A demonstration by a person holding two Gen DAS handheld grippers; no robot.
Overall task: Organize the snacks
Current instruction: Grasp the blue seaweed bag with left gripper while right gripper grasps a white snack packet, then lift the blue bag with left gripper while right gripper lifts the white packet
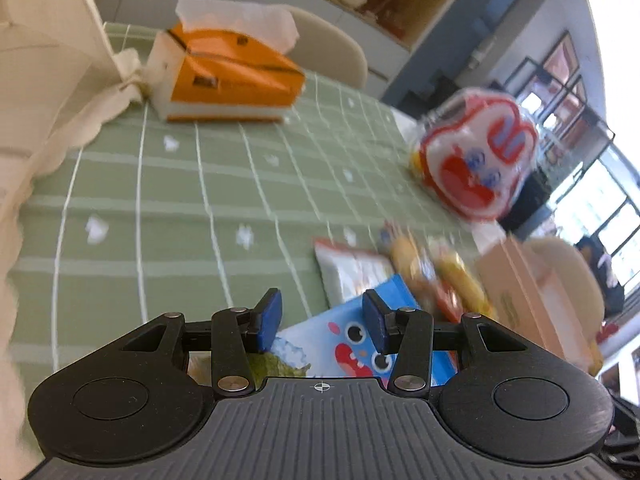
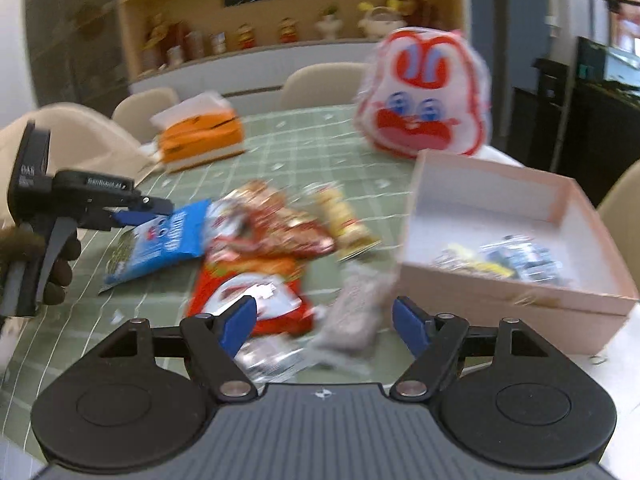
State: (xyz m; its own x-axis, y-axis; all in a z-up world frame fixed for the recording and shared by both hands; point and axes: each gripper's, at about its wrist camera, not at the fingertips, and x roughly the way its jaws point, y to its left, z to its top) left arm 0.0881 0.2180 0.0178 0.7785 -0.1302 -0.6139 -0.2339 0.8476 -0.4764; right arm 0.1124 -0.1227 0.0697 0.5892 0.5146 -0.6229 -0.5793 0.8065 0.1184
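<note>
Left tongs held with pads apart over the blue packet, apparently lined up to take it; nothing clamped. Right tongs also spread wide, empty, poised above a grey wrapper. Loose snacks are heaped on the green cloth beside the pink box, presumably the destination. Box contents and wrapper labels blurred, unreadable.

black gripper, blue pads, silver screws
</note>
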